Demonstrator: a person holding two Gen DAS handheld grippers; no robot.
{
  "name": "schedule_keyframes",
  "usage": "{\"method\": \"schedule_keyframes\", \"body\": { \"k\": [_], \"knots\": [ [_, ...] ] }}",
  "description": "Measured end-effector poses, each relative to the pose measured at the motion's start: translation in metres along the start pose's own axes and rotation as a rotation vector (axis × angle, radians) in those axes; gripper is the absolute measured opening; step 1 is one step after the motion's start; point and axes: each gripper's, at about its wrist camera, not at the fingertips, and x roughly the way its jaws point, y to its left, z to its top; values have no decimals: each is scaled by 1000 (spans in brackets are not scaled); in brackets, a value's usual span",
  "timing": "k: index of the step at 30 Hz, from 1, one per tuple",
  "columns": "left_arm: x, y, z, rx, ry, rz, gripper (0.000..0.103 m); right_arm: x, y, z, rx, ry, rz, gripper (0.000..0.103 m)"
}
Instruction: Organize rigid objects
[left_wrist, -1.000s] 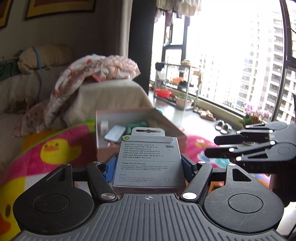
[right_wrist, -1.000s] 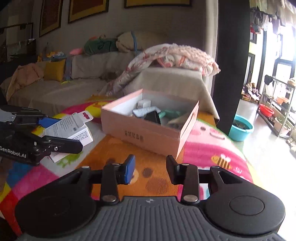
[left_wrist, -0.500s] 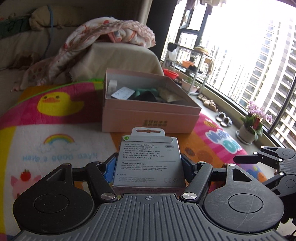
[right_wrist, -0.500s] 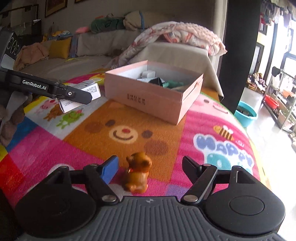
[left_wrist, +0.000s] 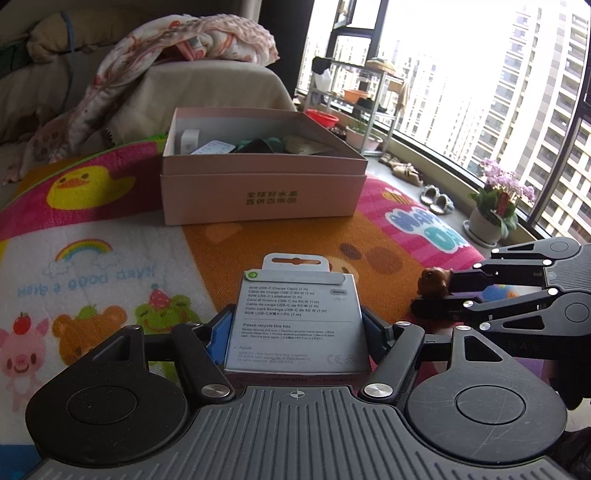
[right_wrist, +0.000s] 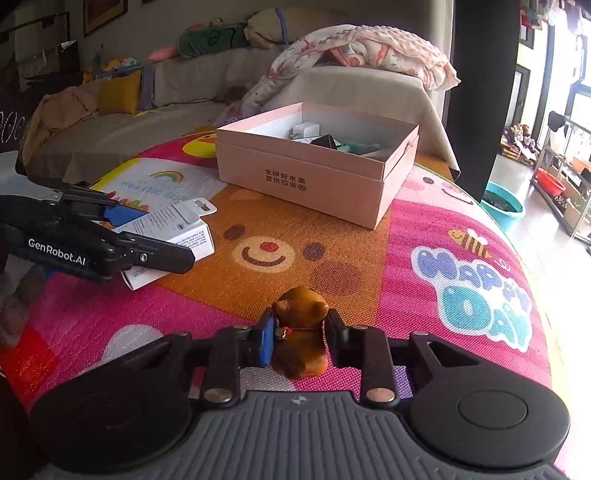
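Observation:
My left gripper (left_wrist: 295, 325) is shut on a white USB-C cable box (left_wrist: 297, 325), held low over the play mat; both also show in the right wrist view, the gripper (right_wrist: 155, 243) and the cable box (right_wrist: 177, 229). My right gripper (right_wrist: 299, 332) is shut on a small brown bear figurine (right_wrist: 301, 332) on the mat; the figurine shows in the left wrist view (left_wrist: 434, 282) between the right gripper's fingers (left_wrist: 465, 284). An open pink cardboard box (left_wrist: 258, 192) holding several items stands ahead, also in the right wrist view (right_wrist: 306, 177).
A colourful play mat (right_wrist: 424, 266) covers the surface. A beige sofa with a blanket (right_wrist: 354, 48) is behind the box. A potted plant (left_wrist: 495, 206), slippers and a shelf rack stand by the window. A teal basin (right_wrist: 502, 206) is on the floor.
My right gripper has closed on the bear figurine, which stood between its open fingers half a second ago. My left gripper with the cable box has dropped lower toward the mat.

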Motion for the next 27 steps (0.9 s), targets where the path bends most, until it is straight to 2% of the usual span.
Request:
{"method": "schedule_keyframes", "body": {
  "k": [6, 11, 17, 19, 20, 21, 23, 24, 27],
  "knots": [
    [-1, 0, 3, 1, -9, 0, 74, -4, 0, 6, -12, -26, -12, 28],
    [-9, 15, 31, -27, -105, -18, 74, -6, -5, 26, -17, -77, -27, 27],
    [-15, 27, 117, 43, -295, -3, 74, -10, -20, 90, 16, -229, -30, 27],
    [-7, 33, 154, 26, -344, -39, 74, -7, -22, 119, 22, -299, -52, 28],
    [2, 38, 171, 13, -344, -59, 75, -3, -23, 134, 19, -340, -66, 29],
    [17, 42, 186, 10, -317, -63, 75, 2, -22, 145, 1, -378, -86, 31],
    [48, 50, 200, -13, -232, 9, 72, 14, -16, 160, -19, -384, -156, 67],
    [56, 54, 199, -21, -219, 40, 72, 18, -13, 162, -9, -369, -171, 69],
    [56, 66, 179, -44, -228, 83, 72, 23, -11, 142, -2, -309, -107, 69]
  ]
}}
